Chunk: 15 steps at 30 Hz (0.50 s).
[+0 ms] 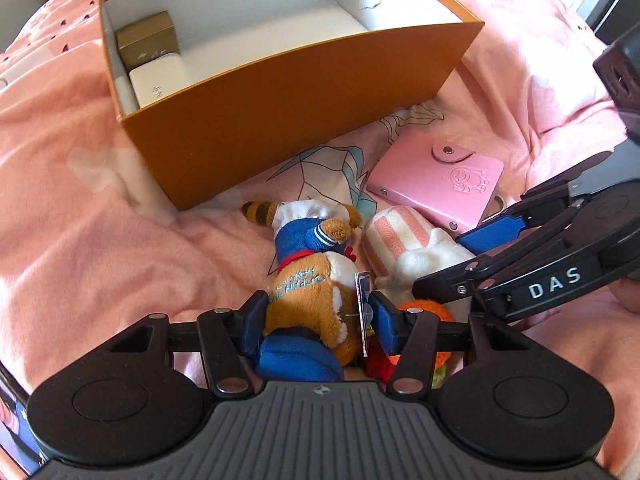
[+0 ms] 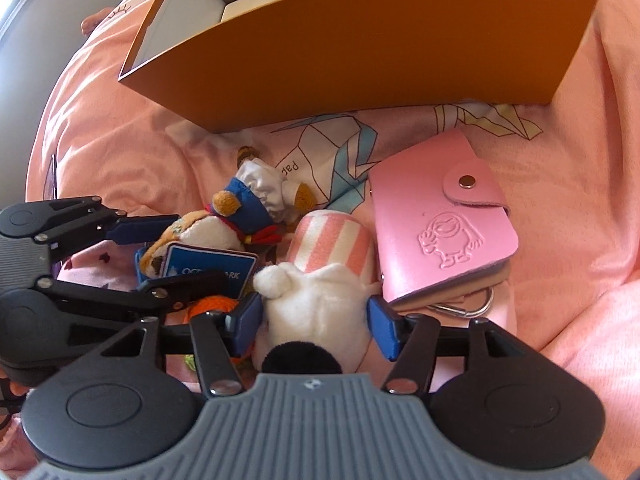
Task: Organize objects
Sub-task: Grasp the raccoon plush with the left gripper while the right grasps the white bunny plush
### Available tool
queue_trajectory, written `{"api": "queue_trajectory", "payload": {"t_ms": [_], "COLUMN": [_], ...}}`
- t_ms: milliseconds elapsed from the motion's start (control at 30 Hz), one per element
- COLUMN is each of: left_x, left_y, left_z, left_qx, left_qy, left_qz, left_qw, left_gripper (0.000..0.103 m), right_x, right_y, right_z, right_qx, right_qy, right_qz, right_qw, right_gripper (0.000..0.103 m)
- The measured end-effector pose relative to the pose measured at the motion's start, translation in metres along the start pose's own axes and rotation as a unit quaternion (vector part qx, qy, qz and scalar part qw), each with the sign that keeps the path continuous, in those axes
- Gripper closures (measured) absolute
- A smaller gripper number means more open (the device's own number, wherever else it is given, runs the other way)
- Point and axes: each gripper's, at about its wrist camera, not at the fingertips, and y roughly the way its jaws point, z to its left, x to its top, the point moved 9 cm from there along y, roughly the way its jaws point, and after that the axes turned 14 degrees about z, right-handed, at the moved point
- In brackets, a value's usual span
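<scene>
Fuzzy brown plush (image 1: 316,300) between left hand-held gripper (image 1: 320,318) pads, rigid orange box (image 1: 280,108)

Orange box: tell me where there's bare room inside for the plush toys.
The orange box has free white floor right of the gold box and the white box, stretching to the far wall. Its left end is crowded. On the bed, the brown plush, white plush and pink wallet sit packed together.

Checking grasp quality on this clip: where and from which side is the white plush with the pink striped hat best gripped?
Grip the white plush across its round body, just below the striped hat, coming from its bottom end. It lies with the hat pointing toward the orange box, so both flanks are exposed; the right gripper already brackets them. The pink wallet crowds the right side.
</scene>
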Motion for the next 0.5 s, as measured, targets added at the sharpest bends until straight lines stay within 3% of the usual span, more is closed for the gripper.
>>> {"api": "queue_trajectory", "payload": {"t_ms": [267, 500], "left_x": [0.0025, 0.0039], "left_y": [-0.0043, 0.0031], "left_z": [-0.002, -0.0014], "left_qx": [0.011, 0.0], "left_qy": [0.022, 0.014], "left_qz": [-0.01, 0.003], "left_qw": [0.9997, 0.9999], "left_gripper": [0.038, 0.042], "right_x": [0.0018, -0.0003], "right_y": [0.0086, 0.0077], "right_z": [0.0025, 0.0036], "right_qx": [-0.019, -0.024], "right_qy": [-0.018, -0.026], "right_qz": [0.012, 0.006], "right_qw": [1.0, 0.999], "right_gripper": [0.039, 0.047]}}
